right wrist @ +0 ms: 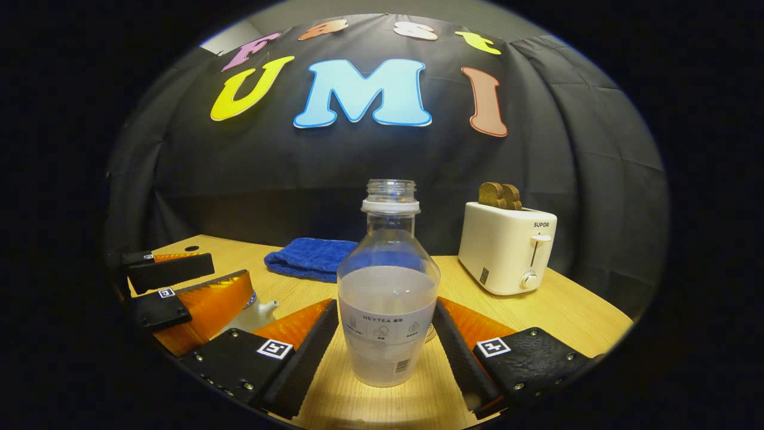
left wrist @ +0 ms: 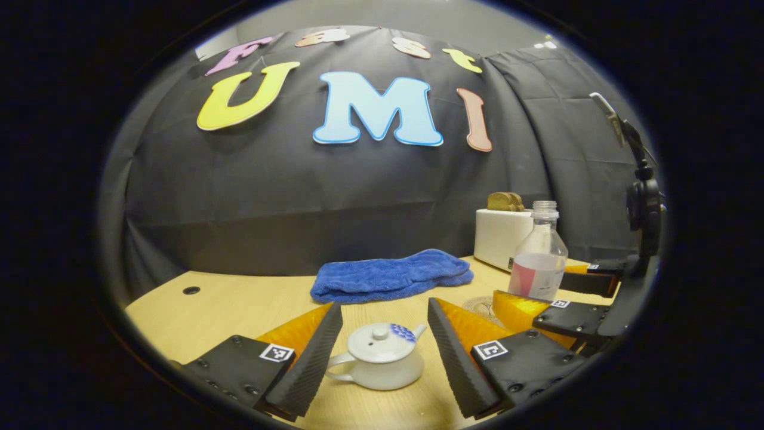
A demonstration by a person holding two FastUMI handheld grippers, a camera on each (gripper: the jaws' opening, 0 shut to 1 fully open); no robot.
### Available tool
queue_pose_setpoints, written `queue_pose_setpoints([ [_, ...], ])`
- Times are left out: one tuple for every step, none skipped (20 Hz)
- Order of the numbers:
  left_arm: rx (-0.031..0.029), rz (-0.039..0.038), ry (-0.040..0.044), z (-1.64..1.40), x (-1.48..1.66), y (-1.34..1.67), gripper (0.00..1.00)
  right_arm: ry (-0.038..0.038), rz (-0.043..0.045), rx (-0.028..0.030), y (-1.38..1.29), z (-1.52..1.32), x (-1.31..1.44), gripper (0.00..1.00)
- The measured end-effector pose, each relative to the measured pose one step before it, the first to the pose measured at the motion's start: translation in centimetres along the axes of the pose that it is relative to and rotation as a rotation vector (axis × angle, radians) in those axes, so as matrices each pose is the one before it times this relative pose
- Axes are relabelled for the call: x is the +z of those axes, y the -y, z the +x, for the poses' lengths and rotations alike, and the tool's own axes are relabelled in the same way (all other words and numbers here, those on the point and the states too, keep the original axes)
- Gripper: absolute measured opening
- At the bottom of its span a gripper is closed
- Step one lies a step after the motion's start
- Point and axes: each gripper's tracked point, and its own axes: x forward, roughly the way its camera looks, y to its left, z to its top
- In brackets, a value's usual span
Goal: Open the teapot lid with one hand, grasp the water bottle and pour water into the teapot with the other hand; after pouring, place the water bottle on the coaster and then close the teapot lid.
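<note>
Left gripper view, room: booth w/ black cloth wall (left wrist: 358, 197) behind, wooden table (left wrist: 239, 304) in front.
Table load: white toaster (right wrist: 507, 248) w/ bread slices (right wrist: 500, 196) in the slots, rear right; blue towel (left wrist: 391, 275) bunched at rear centre, well apart from task items.
Water bottle: water bottle (right wrist: 388, 286) upright, cap off, roughly half full, long axis vertical; stands dead ahead betw. right gripper (right wrist: 385, 340) fingers.
Right gripper state: spread wide; visible gaps both sides of bottle, neither finger pressing; holds nothing.
Teapot: small white teapot (left wrist: 379, 358) upright, lid (left wrist: 381, 340) on, knob up, spout to camera right, handle to camera left; sits straight ahead betw. left gripper (left wrist: 382, 346) fingers.
Left gripper state: spread wide, clear of pot both sides; holds nothing.
Coaster: patterned disc (left wrist: 483, 307) on table just below bottle base, partly hidden; prob. the coaster.
Key relation: left tool nearer teapot, right tool nearer bottle; the two stand side by side.
Judgement: lid lift not yet done; left needs to come in on the knob first.
</note>
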Motion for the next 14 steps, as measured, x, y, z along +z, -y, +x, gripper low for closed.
queue_pose_setpoints([
  [-0.00058,0.00335,-0.00101,0.214,0.007,-0.026,0.95,0.00531,0.00178,-0.00029,0.119,0.009,0.127,0.96],
  [-0.00072,-0.00014,0.00119,0.109,0.070,0.000,0.96,0.00493,0.00642,0.00113,0.119,0.001,0.346,0.96],
  [-0.00487,-0.00403,0.00074,0.104,-0.012,0.208,0.95,0.00610,0.00780,0.00158,0.068,0.024,0.158,0.96],
  [-0.00241,-0.00187,-0.00485,0.019,-0.144,0.105,0.95,-0.00062,0.00610,0.00025,0.100,0.059,0.077,0.96],
  [0.00004,-0.00043,-0.00732,0.111,-0.297,0.018,0.96,-0.00131,0.00433,0.00079,0.137,0.043,-0.034,0.96],
  [0.00082,-0.00211,-0.00661,0.185,-0.170,-0.057,0.95,-0.00274,0.00165,-0.00067,0.077,0.043,-0.038,0.96],
  [0.00094,0.00022,-0.00830,-0.069,-0.408,-0.100,0.95,-0.00766,0.00236,0.00065,0.040,0.081,-0.234,0.96],
  [0.00165,-0.00201,-0.00429,0.075,-0.181,-0.056,0.96,-0.00379,0.00034,0.00512,-0.184,0.021,-0.083,0.96],
  [-0.00081,-0.00052,-0.00478,0.078,-0.357,0.085,0.95,-0.00196,-0.00358,0.00230,-0.180,0.079,-0.152,0.96],
  [0.00003,0.00245,-0.00556,0.048,-0.115,0.050,0.93,-0.00566,-0.01003,0.00346,-0.154,0.076,-0.292,0.96],
  [-0.00335,0.00192,-0.00316,0.013,-0.017,0.003,0.92,-0.00935,-0.00915,0.00232,-0.129,0.118,-0.290,0.96],
  [-0.00080,-0.00581,0.00357,-0.032,0.084,-0.100,0.90,-0.01000,-0.00864,-0.00028,-0.054,0.119,-0.289,0.96],
  [-0.00427,-0.01100,0.00758,-0.048,0.124,-0.090,0.90,-0.00746,-0.00678,0.00069,0.061,-0.065,-0.139,0.96],
  [-0.00235,-0.00815,0.00494,-0.075,0.216,-0.021,0.91,0.00684,-0.00661,-0.00382,0.021,0.177,-0.049,0.96],
])
